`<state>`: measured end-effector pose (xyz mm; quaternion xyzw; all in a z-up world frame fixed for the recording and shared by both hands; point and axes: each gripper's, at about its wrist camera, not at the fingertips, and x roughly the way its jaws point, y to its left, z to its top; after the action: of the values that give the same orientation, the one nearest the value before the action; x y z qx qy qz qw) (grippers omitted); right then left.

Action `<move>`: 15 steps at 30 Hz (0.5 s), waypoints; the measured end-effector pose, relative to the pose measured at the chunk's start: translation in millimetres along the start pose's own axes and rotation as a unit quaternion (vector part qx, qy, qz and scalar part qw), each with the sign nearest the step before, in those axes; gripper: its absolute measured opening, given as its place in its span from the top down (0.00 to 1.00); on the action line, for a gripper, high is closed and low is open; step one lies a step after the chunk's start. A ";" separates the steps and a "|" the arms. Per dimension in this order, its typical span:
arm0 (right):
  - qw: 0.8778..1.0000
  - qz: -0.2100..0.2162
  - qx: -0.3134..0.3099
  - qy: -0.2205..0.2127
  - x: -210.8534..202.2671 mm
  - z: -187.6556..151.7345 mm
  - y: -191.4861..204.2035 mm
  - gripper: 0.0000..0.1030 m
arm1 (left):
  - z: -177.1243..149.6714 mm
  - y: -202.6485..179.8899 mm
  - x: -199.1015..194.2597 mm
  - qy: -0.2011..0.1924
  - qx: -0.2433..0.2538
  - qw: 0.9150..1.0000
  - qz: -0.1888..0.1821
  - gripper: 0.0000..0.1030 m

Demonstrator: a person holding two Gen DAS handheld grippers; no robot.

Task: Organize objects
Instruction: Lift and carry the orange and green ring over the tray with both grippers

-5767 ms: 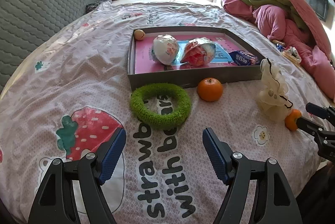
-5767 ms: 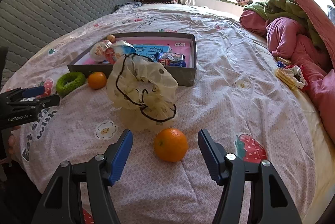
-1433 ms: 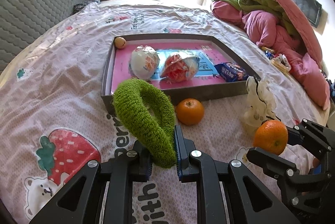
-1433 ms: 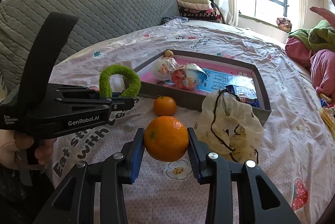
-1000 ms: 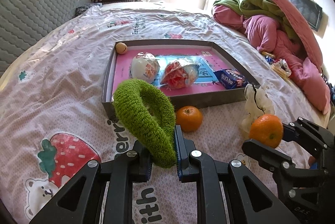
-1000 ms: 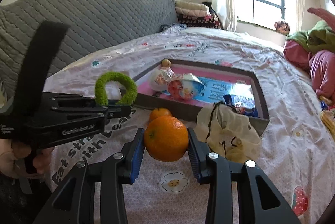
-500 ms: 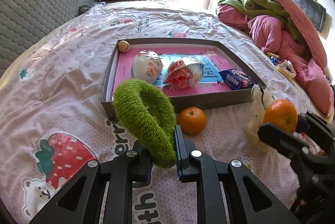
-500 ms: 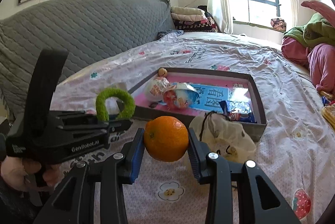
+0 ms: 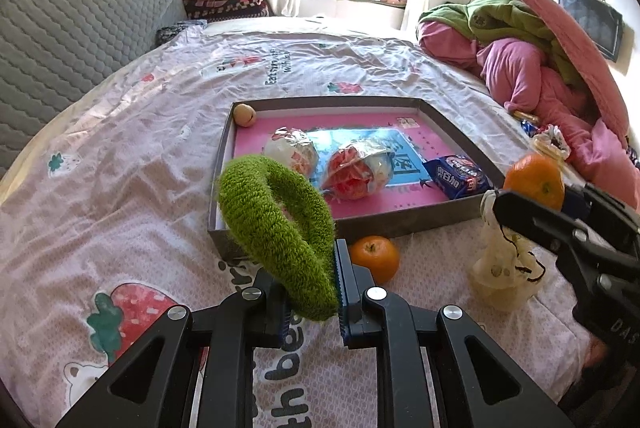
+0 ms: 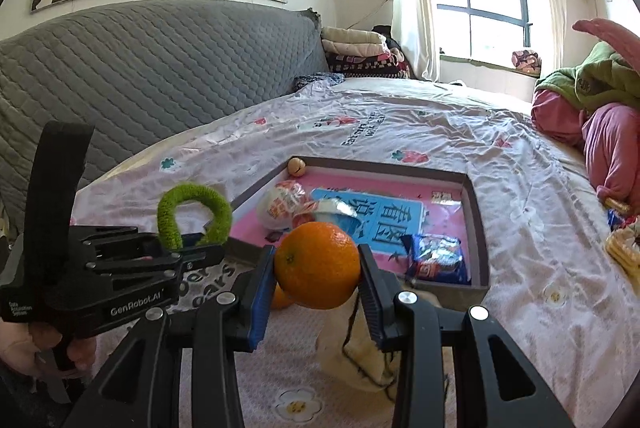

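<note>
Sunlit bedroom: pink strawberry-print bedspread [image 9: 140,156] carries a grey tray [image 9: 400,220].

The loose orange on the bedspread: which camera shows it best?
Left wrist view: the loose orange lies in full sight before the box. The right wrist view shows only a sliver behind the held orange.

Second orange [image 10: 280,298] mostly hidden behind held orange [image 10: 318,266] and a blue pad, only a sliver showing at 7 o'clock of the fruit. Cream pouch [image 10: 360,352] partly blocked by right gripper [image 10: 316,292]. Near wall of box [image 9: 400,220] covered at 8 o'clock by green ring [image 9: 276,228]. Ring's lowest part lost between closed fingers of left gripper [image 9: 312,302]. Snack pack [image 9: 458,176] print too small to read. Holder's hand [image 10: 24,348] cut off at 9 o'clock edge.
</note>
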<state>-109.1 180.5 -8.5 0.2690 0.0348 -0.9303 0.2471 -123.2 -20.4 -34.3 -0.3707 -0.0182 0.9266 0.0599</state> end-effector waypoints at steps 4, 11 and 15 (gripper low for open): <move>1.000 -0.001 0.010 -0.002 4.6 6.9 -9.7 0.62 | 5.4 -3.2 8.5 0.006 0.004 1.000 -0.001 0.82; 1.000 -0.004 0.025 0.003 16.2 13.2 -27.2 0.62 | 20.8 -1.7 26.2 0.013 0.005 1.000 0.003 0.82; 1.000 -0.015 0.014 0.001 25.0 21.3 -34.2 0.62 | 23.2 0.6 36.2 0.021 0.003 1.000 0.000 0.82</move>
<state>-154.1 195.2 -5.6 0.2733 0.0259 -0.9338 0.2293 -165.2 -16.3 -42.4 -0.3902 -0.0143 0.9186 0.0611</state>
